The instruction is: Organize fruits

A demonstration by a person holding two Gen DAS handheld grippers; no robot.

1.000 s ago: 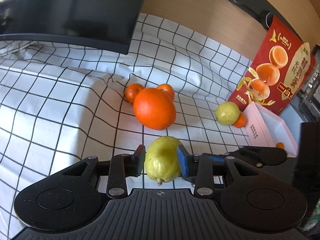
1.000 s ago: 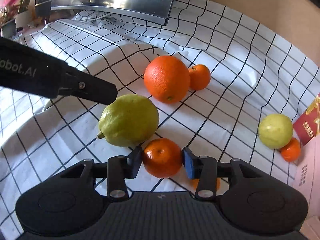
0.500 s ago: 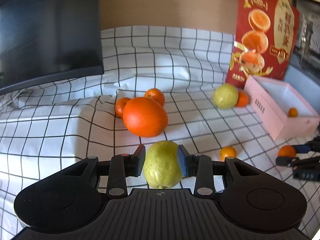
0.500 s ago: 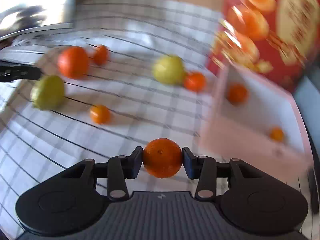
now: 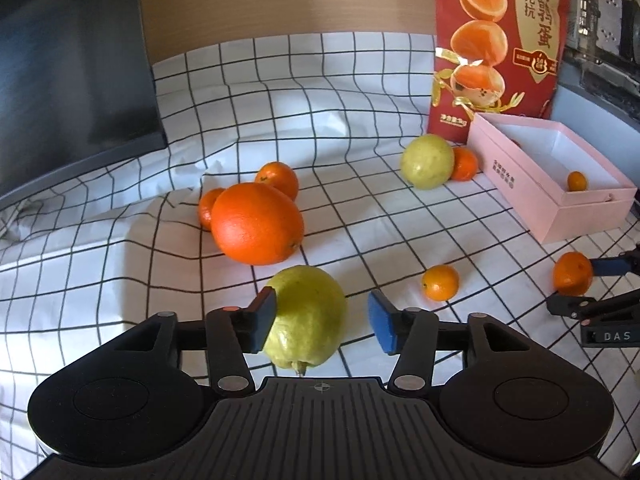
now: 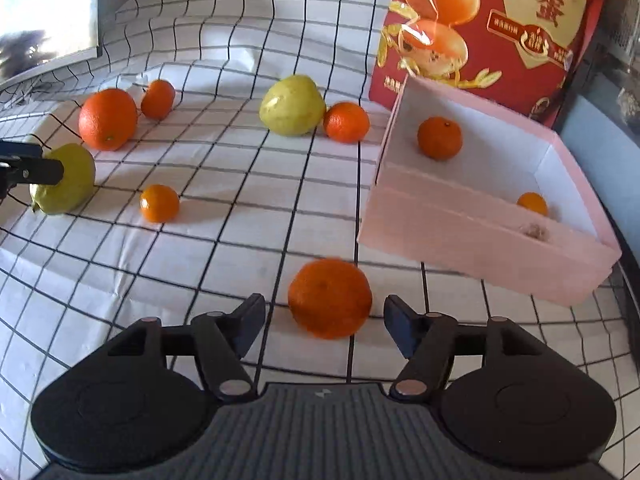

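Observation:
My left gripper (image 5: 322,320) is open around a yellow-green guava (image 5: 306,316) that rests on the checked cloth; the right pad stands clear of it. My right gripper (image 6: 325,326) is open, and a mandarin (image 6: 330,298) lies between its fingers, apart from both pads. That mandarin also shows in the left wrist view (image 5: 572,273). A pink box (image 6: 484,236) at the right holds a mandarin (image 6: 439,137) and a small kumquat (image 6: 532,204). A big orange (image 5: 257,223), a second guava (image 5: 427,156) and a small kumquat (image 5: 440,282) lie on the cloth.
A red carton (image 5: 498,40) stands behind the pink box. A dark monitor (image 5: 68,72) stands at the back left. More mandarins lie beside the big orange (image 5: 278,178) and beside the second guava (image 5: 464,164). The checked cloth (image 5: 340,112) is wrinkled.
Both grippers have opened. The left one let go of the guava and the right one let go of the mandarin, which now lies on the cloth in front of the pink box.

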